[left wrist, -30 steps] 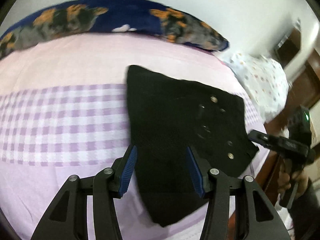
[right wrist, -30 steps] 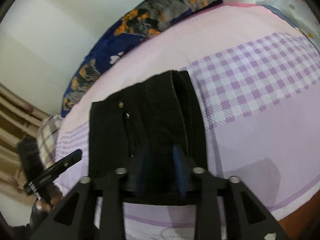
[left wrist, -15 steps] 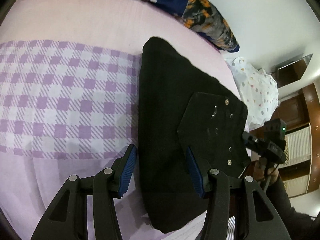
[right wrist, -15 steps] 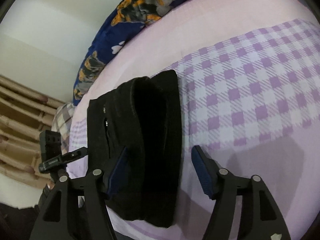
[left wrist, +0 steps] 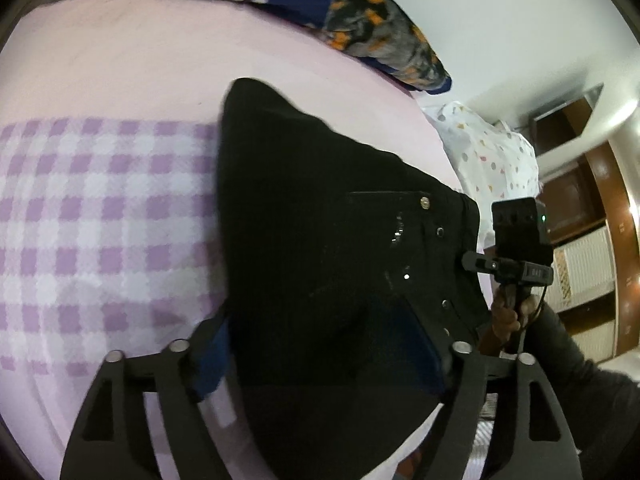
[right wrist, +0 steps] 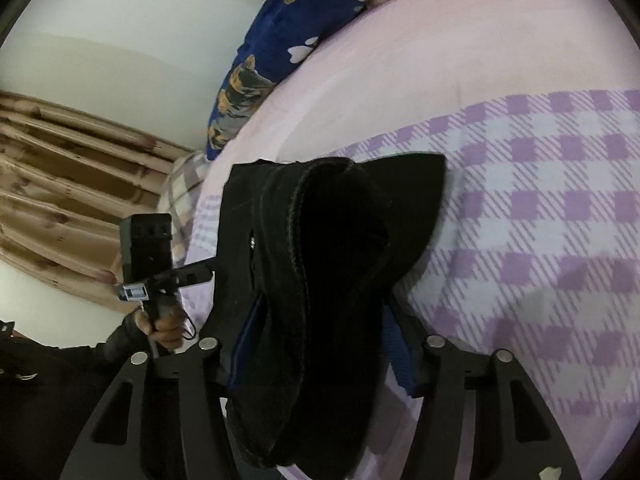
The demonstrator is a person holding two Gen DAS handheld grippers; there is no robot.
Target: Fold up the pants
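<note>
1. The black pants [left wrist: 320, 240] lie folded on the pink and purple-checked bedsheet [left wrist: 100, 220]; their long axis runs from the near bed edge away toward the dark blue patterned blanket [left wrist: 360, 12].
2. The left gripper [left wrist: 324, 356] has just been opening: jaws spread wide, straddling the near end of the cloth, which hides part of the blue pads.
3. The right gripper [right wrist: 320, 344] has just been closing, with a thick fold bulging between its jaws; whether the pads press it I cannot tell.
</note>
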